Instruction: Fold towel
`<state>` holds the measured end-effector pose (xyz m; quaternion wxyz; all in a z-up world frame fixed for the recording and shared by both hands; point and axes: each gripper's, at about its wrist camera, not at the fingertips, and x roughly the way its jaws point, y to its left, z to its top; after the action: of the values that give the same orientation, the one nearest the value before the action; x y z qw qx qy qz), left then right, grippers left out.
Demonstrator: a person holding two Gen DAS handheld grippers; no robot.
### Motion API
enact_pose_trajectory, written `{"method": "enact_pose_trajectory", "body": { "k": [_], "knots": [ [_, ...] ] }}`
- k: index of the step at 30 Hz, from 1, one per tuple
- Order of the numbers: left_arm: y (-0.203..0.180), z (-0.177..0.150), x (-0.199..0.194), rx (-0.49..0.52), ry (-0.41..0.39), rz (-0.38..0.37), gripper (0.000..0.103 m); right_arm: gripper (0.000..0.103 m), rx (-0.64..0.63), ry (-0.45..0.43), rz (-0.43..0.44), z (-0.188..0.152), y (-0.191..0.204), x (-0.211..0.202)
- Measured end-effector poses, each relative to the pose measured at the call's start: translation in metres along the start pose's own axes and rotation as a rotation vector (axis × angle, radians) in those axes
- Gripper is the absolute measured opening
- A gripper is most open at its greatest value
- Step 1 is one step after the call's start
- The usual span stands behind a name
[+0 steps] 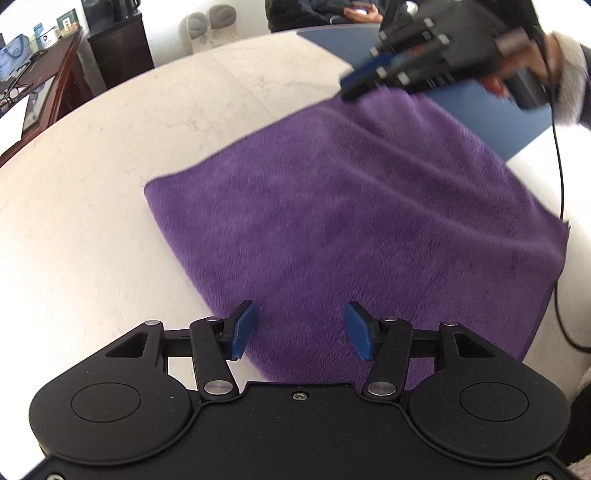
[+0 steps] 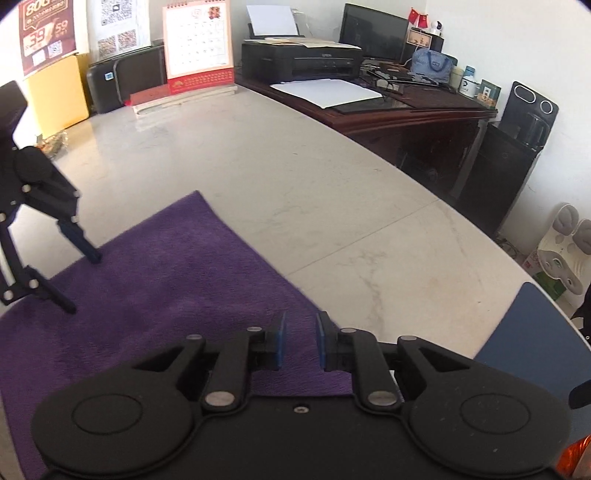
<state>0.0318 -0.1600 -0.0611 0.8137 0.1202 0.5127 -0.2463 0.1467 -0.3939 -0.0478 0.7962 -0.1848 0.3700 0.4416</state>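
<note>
Left hand-held gripper (image 1: 301,330) spread over purple towel (image 1: 351,206); right hand-held gripper (image 2: 300,341) narrowly apart (printer (image 2: 301,61) label possibly "EPSON").

This is looking like an office. A dark wooden desk (image 2: 406,107) is standing along the wall, carrying a black printer (image 2: 301,61) with paper sticking up from its tray, a dark monitor (image 2: 373,33), loose white sheets (image 2: 327,92), a blue bag (image 2: 432,66) and a mug (image 2: 468,83). Two small red flags (image 2: 417,16) are sitting on top beside the monitor. A desk calendar (image 2: 199,44) is leaning against the wall near posters (image 2: 48,33) printed with prices and square codes. A black water dispenser (image 2: 517,155) is standing next to the desk, and the floor (image 2: 295,177) is showing pale stone tiles.
</note>
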Motion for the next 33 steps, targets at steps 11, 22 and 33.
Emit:
{"method": "enact_pose_trajectory", "body": {
  "k": [11,22,33],
  "knots": [
    [0.008,0.026,0.033,0.022,-0.042,0.002,0.053,0.013,0.081,0.036,-0.074,-0.048,-0.017,-0.019],
    [0.016,0.04,0.025,-0.037,-0.073,0.011,0.053,0.027,0.152,-0.011,-0.154,-0.04,-0.038,-0.028],
    [0.018,0.037,0.037,0.014,-0.063,0.052,0.053,0.005,0.345,-0.029,-0.17,-0.068,-0.078,-0.034]
  ]
}}
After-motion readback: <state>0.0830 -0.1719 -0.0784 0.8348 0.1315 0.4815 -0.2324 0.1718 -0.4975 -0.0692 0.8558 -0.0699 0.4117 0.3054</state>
